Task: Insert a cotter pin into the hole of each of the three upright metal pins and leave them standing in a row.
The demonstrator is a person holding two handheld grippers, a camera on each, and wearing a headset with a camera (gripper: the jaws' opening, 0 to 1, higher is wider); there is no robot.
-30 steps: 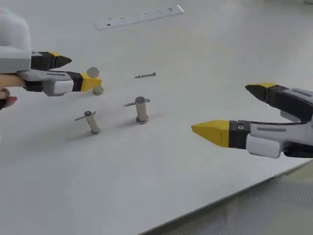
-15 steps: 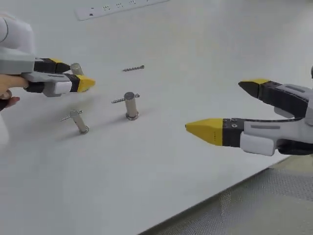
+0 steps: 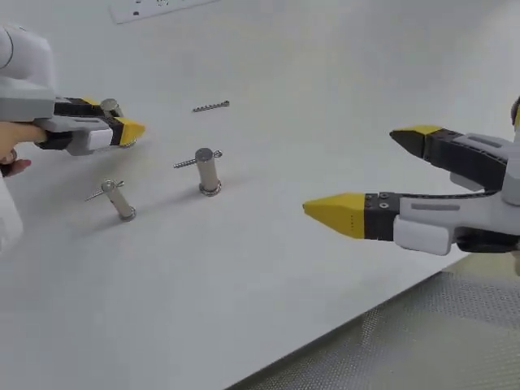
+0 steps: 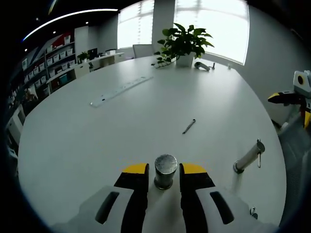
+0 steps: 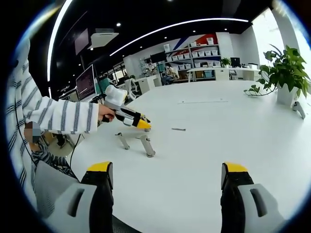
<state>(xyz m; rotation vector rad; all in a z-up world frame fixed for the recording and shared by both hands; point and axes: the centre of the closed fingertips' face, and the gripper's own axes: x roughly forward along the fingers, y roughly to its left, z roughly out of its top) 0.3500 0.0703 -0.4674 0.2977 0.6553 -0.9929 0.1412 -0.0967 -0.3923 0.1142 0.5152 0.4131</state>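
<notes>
An upright pin [image 3: 208,172] and a leaning pin [image 3: 119,201] are already cottered, so the third pin [image 3: 110,106] is judged to be in hand. It is closely flanked by the jaws of the left gripper [image 4: 164,169], though a firm pinch cannot be confirmed. The right gripper [image 3: 363,175] is held wide open and empty, well apart from the loose cotter pin [image 3: 211,106] on the table [image 3: 268,276], which must next be fetched and threaded through that pin's hole.

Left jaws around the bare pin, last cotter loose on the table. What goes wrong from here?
1. The left gripper brackets the bare pin; an uneven squeeze or a nudge could tip it.
2. The loose cotter pin lies flat and thin on the table; the wide-open right gripper may flick it away.
3. The leaning pin sits close to the left gripper; a bump could topple it.
</notes>
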